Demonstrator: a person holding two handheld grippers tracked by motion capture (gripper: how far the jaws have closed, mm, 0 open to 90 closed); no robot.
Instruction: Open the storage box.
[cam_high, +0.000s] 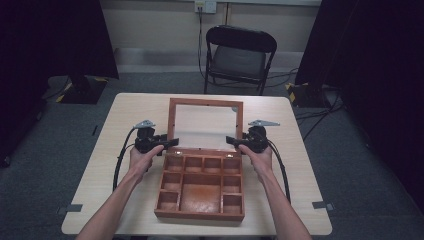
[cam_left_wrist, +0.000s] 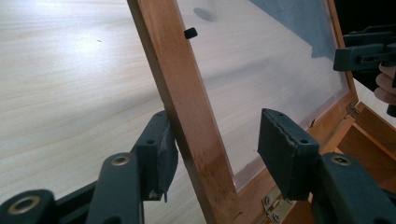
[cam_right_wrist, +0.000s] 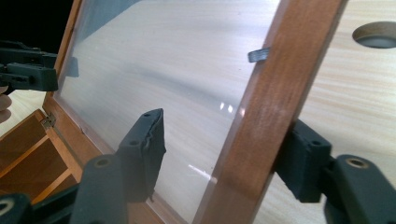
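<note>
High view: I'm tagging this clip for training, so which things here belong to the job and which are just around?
In the job:
wooden box with compartments
its glass-panelled lid, standing open
left gripper, jaws either side of the lid's side rail
right gripper, likewise on the opposite rail

Just around:
table
folding chair
floor cables

The box (cam_high: 200, 187) sits mid-worktop (cam_high: 100, 190), its lid (cam_high: 205, 125) raised behind the compartments. The left hand-held gripper (cam_high: 167, 142) straddles the lid's left edge, the right hand-held gripper (cam_high: 234, 141) its right edge — a chair (cam_high: 240, 55) stands behind the worktop.
</note>
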